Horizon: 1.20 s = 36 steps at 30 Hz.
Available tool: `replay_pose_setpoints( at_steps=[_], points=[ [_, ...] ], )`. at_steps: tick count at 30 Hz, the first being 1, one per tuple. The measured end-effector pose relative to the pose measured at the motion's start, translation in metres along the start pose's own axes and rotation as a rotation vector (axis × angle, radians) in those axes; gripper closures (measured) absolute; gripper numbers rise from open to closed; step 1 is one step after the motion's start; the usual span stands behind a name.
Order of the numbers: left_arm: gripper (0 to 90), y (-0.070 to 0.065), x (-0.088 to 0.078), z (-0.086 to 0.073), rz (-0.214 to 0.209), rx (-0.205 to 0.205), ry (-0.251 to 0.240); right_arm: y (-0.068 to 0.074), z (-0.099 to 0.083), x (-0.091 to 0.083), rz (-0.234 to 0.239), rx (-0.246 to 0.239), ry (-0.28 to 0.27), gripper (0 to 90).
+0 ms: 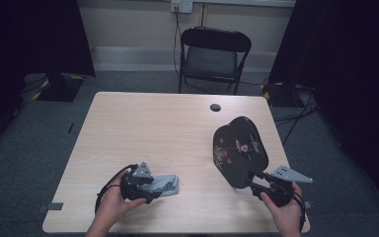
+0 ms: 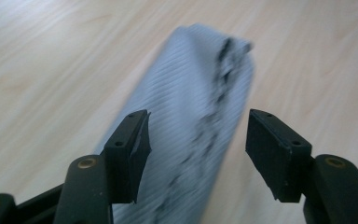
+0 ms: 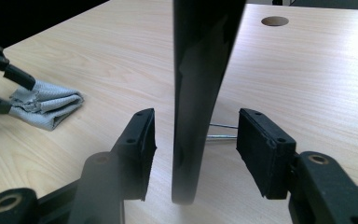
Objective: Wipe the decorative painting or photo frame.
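Note:
A folded grey cloth (image 1: 170, 184) lies near the front left of the wooden table (image 1: 153, 123). My left gripper (image 1: 154, 189) is right at it. In the left gripper view the cloth (image 2: 191, 102) runs between the jaws of this gripper (image 2: 196, 149), which stand open, and the right pad is clear of it. A black plate with a flower pattern (image 1: 239, 150) stands almost upright at the front right. My right gripper (image 1: 256, 183) is at its lower edge. In the right gripper view the plate's rim (image 3: 200, 70) stands between the open jaws (image 3: 196, 149) with a gap on each side. A thin wire stand (image 3: 221, 131) shows behind it.
A round cable hole (image 1: 215, 107) sits near the table's far edge. A black folding chair (image 1: 214, 57) stands behind the table. Dark curtains hang at both sides, and a stand's base (image 1: 54, 84) rests on the floor at the far left.

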<state>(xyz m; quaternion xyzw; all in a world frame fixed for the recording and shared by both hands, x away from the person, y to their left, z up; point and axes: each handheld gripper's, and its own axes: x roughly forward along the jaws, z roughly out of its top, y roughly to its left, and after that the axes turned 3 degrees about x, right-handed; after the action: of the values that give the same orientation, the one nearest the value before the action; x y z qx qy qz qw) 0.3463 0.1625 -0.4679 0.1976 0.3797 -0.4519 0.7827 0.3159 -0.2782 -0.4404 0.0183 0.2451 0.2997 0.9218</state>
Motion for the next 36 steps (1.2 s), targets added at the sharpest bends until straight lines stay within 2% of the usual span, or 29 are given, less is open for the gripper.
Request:
replay_pose_setpoints(
  at_steps=[2,5,6,8,10,11,14,16,19,20,23,25,28,29,30,34,36],
  points=[
    [40.3,0.001,0.006,-0.003,-0.02,0.01,-0.001,0.0,0.0,0.0,-0.001,-0.001,0.002,47.3],
    [43.9,0.0,0.011,-0.002,-0.002,0.017,-0.01,0.0,0.0,-0.001,-0.002,-0.004,0.0,47.2],
    [48.0,-0.002,0.011,0.0,0.034,0.047,0.014,0.001,0.001,-0.001,-0.001,-0.006,-0.001,47.2],
    [49.5,-0.003,0.012,0.0,0.042,0.047,0.014,0.001,0.001,-0.001,0.0,-0.008,-0.003,47.1],
    [53.3,-0.006,0.012,0.003,0.073,0.061,0.04,0.002,0.001,-0.001,0.001,-0.014,-0.006,46.8],
    [55.4,-0.008,0.013,0.004,0.082,0.053,0.038,0.002,0.001,-0.001,-0.003,-0.013,-0.005,46.4],
    [73.2,-0.01,0.014,0.007,0.112,0.09,0.049,0.004,0.0,-0.001,0.0,-0.017,-0.007,46.1],
    [79.7,-0.011,0.014,0.009,0.119,0.079,0.058,0.004,0.0,-0.001,-0.005,-0.02,-0.004,45.6],
    [81.5,-0.011,0.015,0.008,0.112,0.033,0.037,0.004,0.0,-0.001,-0.006,-0.02,-0.004,45.4],
    [81.8,-0.01,0.014,0.008,0.107,0.031,0.043,0.004,0.0,-0.001,-0.005,-0.019,-0.005,45.3],
    [82.1,-0.008,0.012,0.01,0.088,-0.032,0.015,0.003,0.0,-0.001,-0.006,-0.02,-0.002,44.5],
    [82.1,-0.009,0.01,0.014,0.079,-0.031,-0.006,0.003,0.0,-0.001,-0.01,-0.017,0.004,44.2],
    [82.0,-0.009,0.007,0.024,0.049,-0.056,-0.069,0.001,-0.001,-0.001,-0.011,-0.015,0.001,43.6],
    [81.9,-0.009,0.006,0.033,0.045,-0.05,-0.095,0.001,-0.001,-0.001,-0.012,-0.016,0.002,43.5],
    [81.9,-0.009,0.006,0.033,0.045,-0.05,-0.095,0.001,-0.001,-0.001,-0.012,-0.016,0.002,43.5],
    [82.1,-0.009,0.006,0.052,0.01,-0.06,-0.142,0.002,-0.001,-0.001,-0.014,-0.015,0.007,43.2],
    [82.2,-0.01,0.006,0.068,0.005,-0.049,-0.15,0.002,-0.001,-0.001,-0.012,-0.016,0.006,43.2]
  ],
)
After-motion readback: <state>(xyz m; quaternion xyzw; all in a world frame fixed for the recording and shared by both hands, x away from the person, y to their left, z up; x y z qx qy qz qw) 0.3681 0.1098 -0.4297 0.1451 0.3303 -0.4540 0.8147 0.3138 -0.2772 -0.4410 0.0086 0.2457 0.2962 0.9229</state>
